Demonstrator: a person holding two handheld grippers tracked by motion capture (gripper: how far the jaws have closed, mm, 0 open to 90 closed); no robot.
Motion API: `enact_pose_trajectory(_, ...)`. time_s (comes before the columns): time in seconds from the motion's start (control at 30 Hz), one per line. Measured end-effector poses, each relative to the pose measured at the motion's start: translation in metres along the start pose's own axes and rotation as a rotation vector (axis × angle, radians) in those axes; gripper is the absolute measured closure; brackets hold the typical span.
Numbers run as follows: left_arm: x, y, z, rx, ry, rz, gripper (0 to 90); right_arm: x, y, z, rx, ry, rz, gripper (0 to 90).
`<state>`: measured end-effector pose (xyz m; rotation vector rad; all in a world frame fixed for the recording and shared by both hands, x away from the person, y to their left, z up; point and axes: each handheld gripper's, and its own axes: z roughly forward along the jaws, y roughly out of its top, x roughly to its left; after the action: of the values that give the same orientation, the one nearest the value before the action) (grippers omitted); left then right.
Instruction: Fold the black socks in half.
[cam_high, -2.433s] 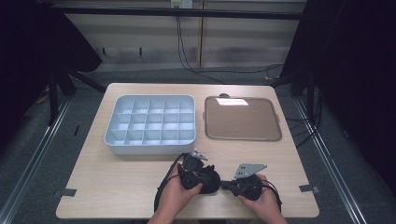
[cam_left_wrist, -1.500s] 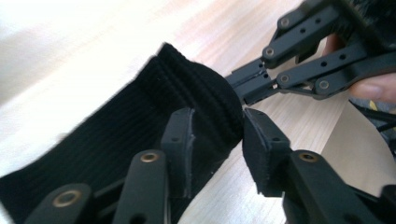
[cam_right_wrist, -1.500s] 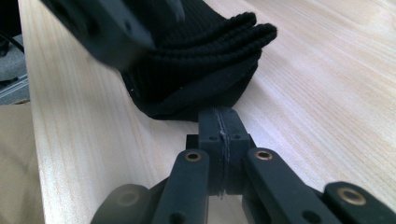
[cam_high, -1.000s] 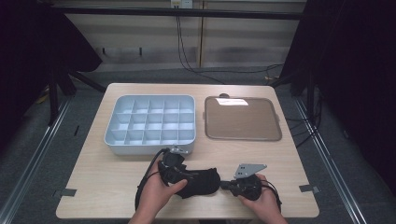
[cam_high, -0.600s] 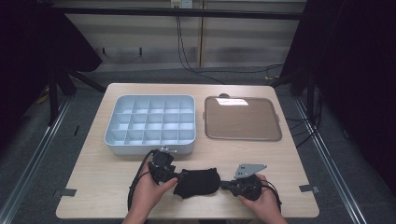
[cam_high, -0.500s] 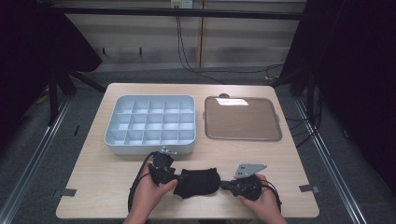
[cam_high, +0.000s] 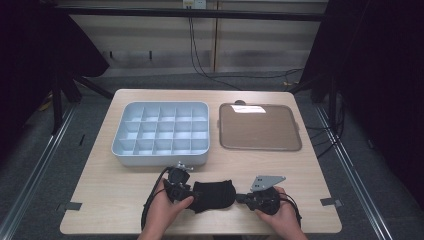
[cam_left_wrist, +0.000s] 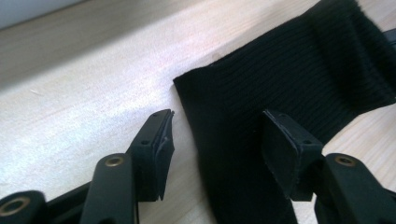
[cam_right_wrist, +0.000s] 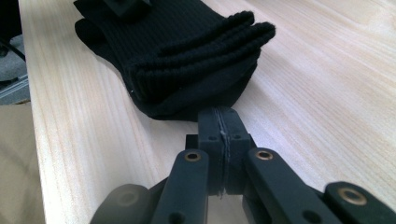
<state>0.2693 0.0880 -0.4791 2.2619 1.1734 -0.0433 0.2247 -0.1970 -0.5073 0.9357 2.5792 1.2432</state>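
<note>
Since the earlier frame the left tool (cam_high: 186, 192) has shifted left, jaws apart astride the folded black sock (cam_high: 214, 195), ungripped; right tool (cam_right_wrist: 219, 122) together at its edge.

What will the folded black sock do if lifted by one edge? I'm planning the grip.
The black sock is ribbed knit folded in soft layers, so it will probably droop and unfold rather than stay flat. It looks light for its size. Its textured knit should not slip much between the left gripper fingers.
</note>
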Motion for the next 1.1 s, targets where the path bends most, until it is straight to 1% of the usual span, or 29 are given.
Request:
enact_pose_trajectory(0.07,-0.001,0.000,-0.001,0.011,0.008,-0.001,47.7,0.000,0.000,0.000,0.001,-0.001,-0.001,89.1)
enact_pose_trajectory(0.17,-0.002,0.000,-0.001,0.026,0.007,-0.008,60.0,0.000,0.000,0.000,0.004,0.000,-0.003,89.1)
enact_pose_trajectory(0.2,-0.002,0.000,-0.002,0.029,0.006,-0.013,67.9,0.000,0.000,0.000,0.003,-0.001,-0.005,89.1)
enact_pose_trajectory(0.23,-0.002,0.000,-0.002,0.031,0.005,-0.015,67.9,0.000,0.000,0.000,0.003,-0.001,-0.005,89.1)
enact_pose_trajectory(0.33,-0.002,0.002,-0.004,0.035,-0.010,-0.022,78.8,0.000,0.000,0.000,0.003,0.000,-0.006,89.0)
enact_pose_trajectory(0.37,-0.002,0.002,-0.004,0.038,-0.015,-0.026,80.2,0.001,0.000,0.000,0.003,0.000,-0.006,89.0)
enact_pose_trajectory(0.47,-0.001,0.003,-0.005,0.044,-0.024,-0.038,82.3,0.000,0.000,0.000,0.004,0.001,-0.005,88.9)
enact_pose_trajectory(0.6,-0.001,0.004,-0.006,0.045,-0.032,-0.028,83.1,0.001,0.001,0.000,0.006,0.002,-0.005,88.8)
enact_pose_trajectory(0.67,-0.001,0.004,-0.007,0.044,-0.035,-0.028,83.1,0.001,0.001,-0.001,0.010,-0.005,-0.015,88.6)
enact_pose_trajectory(0.7,-0.002,0.005,-0.007,0.040,-0.036,-0.032,83.1,0.001,0.001,-0.001,0.010,-0.006,-0.013,88.7)
enact_pose_trajectory(0.77,-0.002,0.006,-0.008,0.040,-0.040,-0.025,83.1,0.001,0.001,-0.001,0.009,-0.003,-0.007,88.7)
enact_pose_trajectory(0.83,-0.003,0.008,-0.010,0.039,-0.043,-0.023,83.2,0.001,0.001,-0.001,0.014,-0.004,-0.012,88.8)
enact_pose_trajectory(0.87,-0.003,0.008,-0.010,0.036,-0.045,-0.031,83.1,0.001,0.001,-0.001,0.012,0.000,-0.012,88.8)
enact_pose_trajectory(0.93,-0.002,0.010,-0.011,0.044,-0.048,-0.026,83.1,0.001,0.002,-0.001,0.010,0.004,-0.014,88.8)
enact_pose_trajectory(1.0,-0.002,0.011,-0.012,0.045,-0.050,-0.031,83.2,0.002,0.002,-0.002,0.004,0.007,-0.008,88.8)
enact_pose_trajectory(1.03,-0.002,0.012,-0.012,0.051,-0.049,-0.031,83.1,0.002,0.003,-0.002,-0.002,0.009,-0.013,88.8)
enact_pose_trajectory(1.07,-0.001,0.013,-0.013,0.064,-0.047,-0.010,83.1,0.002,0.003,-0.003,-0.003,0.011,-0.014,88.8)
enact_pose_trajectory(1.1,-0.003,0.013,-0.013,0.050,-0.050,-0.024,82.9,0.003,0.004,-0.003,-0.008,0.011,-0.017,88.8)
